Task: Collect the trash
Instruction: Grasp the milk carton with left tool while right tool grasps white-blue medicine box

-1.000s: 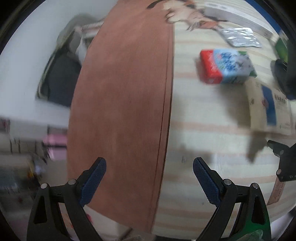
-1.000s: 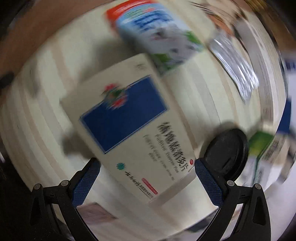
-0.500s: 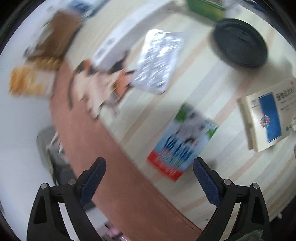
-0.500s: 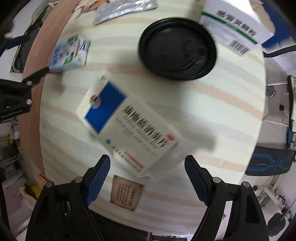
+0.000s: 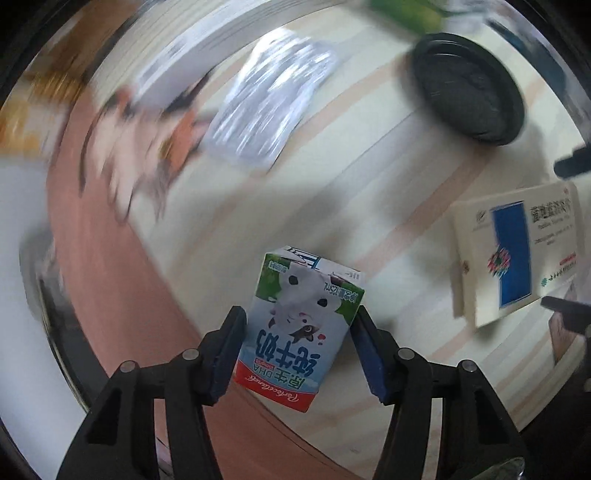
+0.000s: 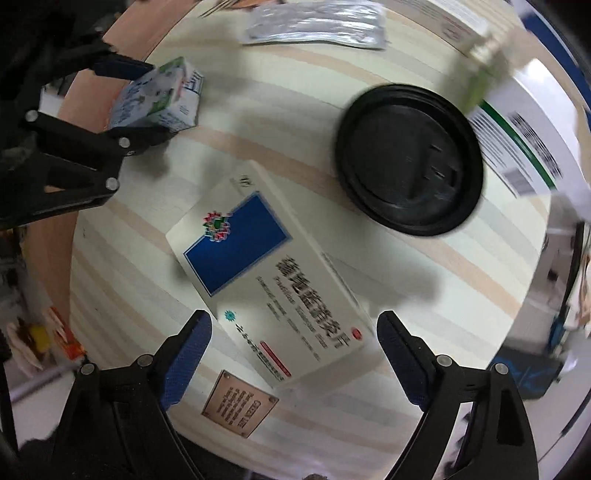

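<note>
Pads of my left hand-held gripper (image 5: 297,334) sit against both sides of the milk carton (image 5: 295,328), holding it at the edge of the striped tabletop (image 5: 388,206), just where the cloth meets a brown border (image 5: 110,258). The carton's print faces me upside down. At three o'clock from it lies the medicine box (image 5: 513,254), partly cut off by the lens rim; at one o'clock is the black lid (image 5: 467,86), and at eleven o'clock a foil pack (image 5: 269,107), badly smeared by motion blur.

My right hand-held gripper (image 6: 291,354) stands wide, its blue fingers (image 6: 184,354) either side of the near end of the medicine box (image 6: 266,280) without touching it. This view shows what the left one does not: a small brown label plate (image 6: 240,402) on the tabletop (image 6: 295,122) at six o'clock from the box, and the left hand-held gripper (image 6: 147,99) from outside at ten o'clock, clamped on the milk carton (image 6: 159,99). The black lid (image 6: 410,158) lies at one o'clock, near the box but apart from it. The foil pack (image 6: 314,22) is at twelve o'clock. A white carton with a green stripe and barcode (image 6: 517,147) at two o'clock is blurred, so I cannot read it, and the floor clutter beyond the tabletop's rim is too smeared to name.
</note>
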Available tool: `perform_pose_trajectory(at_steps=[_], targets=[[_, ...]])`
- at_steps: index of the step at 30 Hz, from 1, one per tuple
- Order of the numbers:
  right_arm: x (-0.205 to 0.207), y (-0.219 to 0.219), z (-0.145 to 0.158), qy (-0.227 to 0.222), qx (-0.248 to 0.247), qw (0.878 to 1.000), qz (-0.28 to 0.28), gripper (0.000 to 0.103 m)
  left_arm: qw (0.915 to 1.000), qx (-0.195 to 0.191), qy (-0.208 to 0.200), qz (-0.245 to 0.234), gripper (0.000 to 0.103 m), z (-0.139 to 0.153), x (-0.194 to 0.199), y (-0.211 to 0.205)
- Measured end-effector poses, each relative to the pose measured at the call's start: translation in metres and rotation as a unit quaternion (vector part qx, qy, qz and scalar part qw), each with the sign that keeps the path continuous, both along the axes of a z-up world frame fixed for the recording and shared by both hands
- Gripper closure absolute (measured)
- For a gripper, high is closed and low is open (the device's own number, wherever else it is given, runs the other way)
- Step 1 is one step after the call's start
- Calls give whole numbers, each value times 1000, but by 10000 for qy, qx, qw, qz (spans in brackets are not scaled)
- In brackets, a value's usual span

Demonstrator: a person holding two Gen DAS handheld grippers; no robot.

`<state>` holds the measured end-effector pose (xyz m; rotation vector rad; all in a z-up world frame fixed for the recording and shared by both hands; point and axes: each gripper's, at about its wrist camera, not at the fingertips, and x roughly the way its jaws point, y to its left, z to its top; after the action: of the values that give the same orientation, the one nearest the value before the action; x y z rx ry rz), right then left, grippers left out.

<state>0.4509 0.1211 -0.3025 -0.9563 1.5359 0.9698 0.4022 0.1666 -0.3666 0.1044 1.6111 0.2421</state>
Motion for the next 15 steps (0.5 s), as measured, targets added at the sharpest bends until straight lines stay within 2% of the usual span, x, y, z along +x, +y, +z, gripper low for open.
perform_pose_trajectory(at_steps=[2, 4, 6, 8, 9, 11, 13, 14, 15], targets=[[-4, 6, -2, -190, -27, 9996, 215, 10, 9971, -94, 44, 748, 48, -1, -19, 9], [-12, 13, -2, -276, 10, 9991, 330, 9, 9858, -238, 51, 1661, 48, -1, -48, 16], [-16, 16, -1, -434, 1, 9985, 332, 9, 9706, -410, 0, 2373, 48, 1, -73, 15], [-14, 13, 2, -463, -40, 9989, -19, 10, 9494, -665, -77, 3067, 48, 3, -96, 13], [-11, 11, 4, -442, -87, 9986, -279, 10, 9353, -800, -122, 3445, 48, 4, -108, 10], [0, 4, 5, -147, -279, 9943, -1019, 10, 9141, -1052, -227, 3910, 48, 4, -121, 6], [8, -7, 7, 495, -324, 9852, -1610, 10, 9049, -1203, -334, 4069, 48, 5, -124, 4], [10, -8, 7, 873, -311, 9793, -1799, 10, 9024, -1277, -379, 4098, 47, 4, -124, 5], [10, -7, 7, 1019, -302, 9777, -1812, 10, 8986, -1394, -423, 4139, 47, 2, -124, 14]])
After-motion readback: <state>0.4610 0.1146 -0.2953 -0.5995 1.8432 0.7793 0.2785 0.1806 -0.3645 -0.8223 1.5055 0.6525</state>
